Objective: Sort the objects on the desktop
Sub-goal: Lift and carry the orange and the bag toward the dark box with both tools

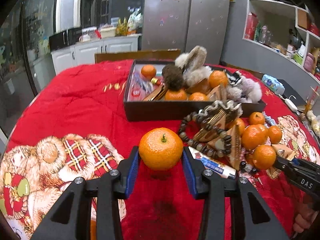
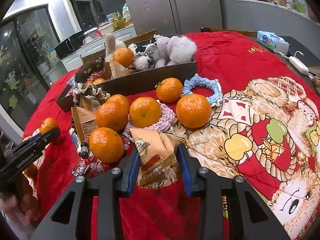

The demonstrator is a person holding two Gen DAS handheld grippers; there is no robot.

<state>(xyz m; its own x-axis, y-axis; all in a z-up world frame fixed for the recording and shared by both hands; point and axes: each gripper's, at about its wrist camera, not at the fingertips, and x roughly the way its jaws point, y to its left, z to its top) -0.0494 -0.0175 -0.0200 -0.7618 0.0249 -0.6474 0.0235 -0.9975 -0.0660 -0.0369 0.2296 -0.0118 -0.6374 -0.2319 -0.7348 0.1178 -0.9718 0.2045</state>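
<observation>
My left gripper (image 1: 161, 151) is shut on a tangerine (image 1: 161, 147), stem up, held just above the red cloth (image 1: 80, 100); its shadow lies below. In the right wrist view this gripper (image 2: 51, 133) shows at the left with the same tangerine (image 2: 47, 124). My right gripper (image 2: 158, 152) is shut on tan snack packets (image 2: 154, 160), one labelled Choco Magic, at the near edge of a pile. A dark box (image 1: 160, 111) behind holds tangerines, plush toys and packets. The right gripper's fingers (image 1: 284, 163) reach in from the right in the left wrist view.
Several loose tangerines (image 2: 145, 112), a bead bracelet (image 1: 202, 140), scrunchies (image 2: 202, 87), a white tube (image 1: 212, 163) and more packets crowd the cloth before the box (image 2: 150, 80). A tissue pack (image 2: 272, 41) and white adapter (image 2: 299, 63) lie at the table's right edge.
</observation>
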